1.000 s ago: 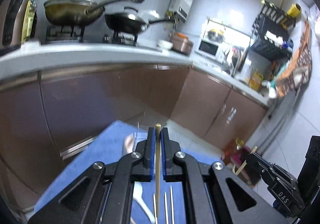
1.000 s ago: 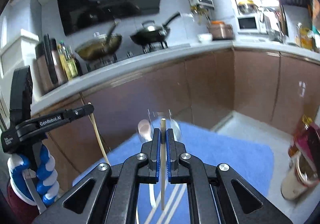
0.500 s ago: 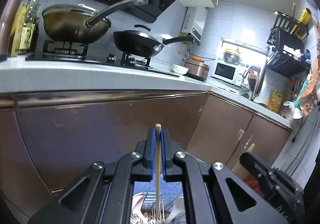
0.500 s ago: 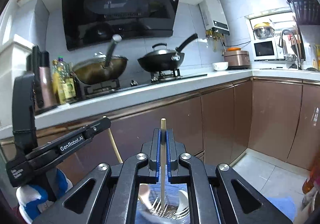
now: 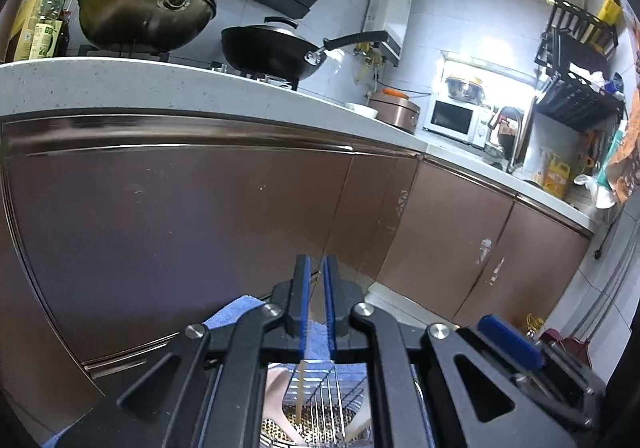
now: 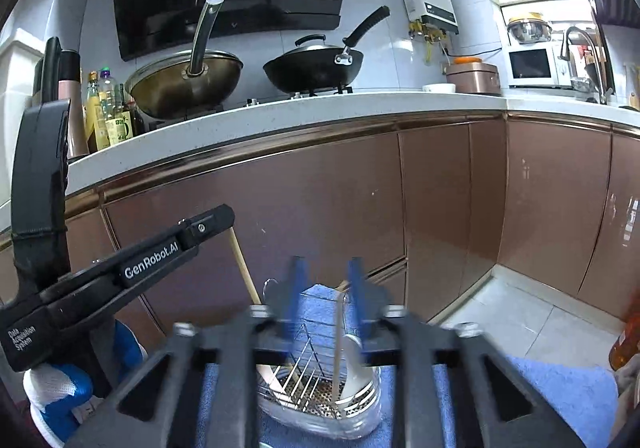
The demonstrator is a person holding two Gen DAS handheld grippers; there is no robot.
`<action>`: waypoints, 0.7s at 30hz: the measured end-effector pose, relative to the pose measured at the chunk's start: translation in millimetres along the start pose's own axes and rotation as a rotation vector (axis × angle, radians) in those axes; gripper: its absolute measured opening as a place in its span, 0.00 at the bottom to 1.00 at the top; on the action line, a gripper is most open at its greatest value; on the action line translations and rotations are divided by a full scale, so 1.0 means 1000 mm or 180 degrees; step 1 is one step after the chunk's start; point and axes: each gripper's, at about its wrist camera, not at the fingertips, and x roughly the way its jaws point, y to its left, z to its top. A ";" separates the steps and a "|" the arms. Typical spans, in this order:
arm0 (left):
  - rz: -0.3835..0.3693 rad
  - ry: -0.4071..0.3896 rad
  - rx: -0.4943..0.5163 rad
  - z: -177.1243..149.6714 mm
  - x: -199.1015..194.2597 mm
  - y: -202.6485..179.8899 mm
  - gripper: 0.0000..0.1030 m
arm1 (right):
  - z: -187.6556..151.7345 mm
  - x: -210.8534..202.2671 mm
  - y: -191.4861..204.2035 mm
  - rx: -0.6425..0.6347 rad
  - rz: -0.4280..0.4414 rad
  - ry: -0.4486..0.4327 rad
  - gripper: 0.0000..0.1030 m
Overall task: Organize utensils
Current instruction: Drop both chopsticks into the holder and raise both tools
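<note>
A metal utensil drainer point(image 6: 320, 422) in a clear tray stands on a blue cloth point(image 6: 520, 388), right under both grippers. My right gripper point(image 6: 326, 268) is blurred and its jaws are opening. A pale chopstick point(image 6: 339, 344) stands loose between them, its foot in the drainer beside a white spoon point(image 6: 354, 360). My left gripper point(image 5: 316, 260) is opening too, with a narrow gap between its blue pads point(image 5: 306, 300). Its chopstick point(image 5: 299, 388) has slipped low into the drainer point(image 5: 280, 428). From the right wrist view that stick point(image 6: 244, 272) hangs under the left gripper point(image 6: 216, 219).
Brown cabinet doors point(image 6: 320, 207) rise close behind the cloth, under a white counter point(image 6: 280, 115) with two woks. A hand in a blue and white glove point(image 6: 60, 388) holds the left gripper. An orange bottle point(image 6: 628, 344) stands at the right edge. Tiled floor point(image 6: 520, 308) lies to the right.
Both grippers have come forward and down over the drainer. Their jaws, which were clamped on upright chopsticks, have parted, and both sticks have dropped lower into the drainer.
</note>
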 end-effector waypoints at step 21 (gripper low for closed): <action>0.0053 -0.0478 0.0177 0.033 -0.214 -0.014 0.58 | 0.011 -0.199 0.024 0.0104 -0.0294 -0.0460 0.82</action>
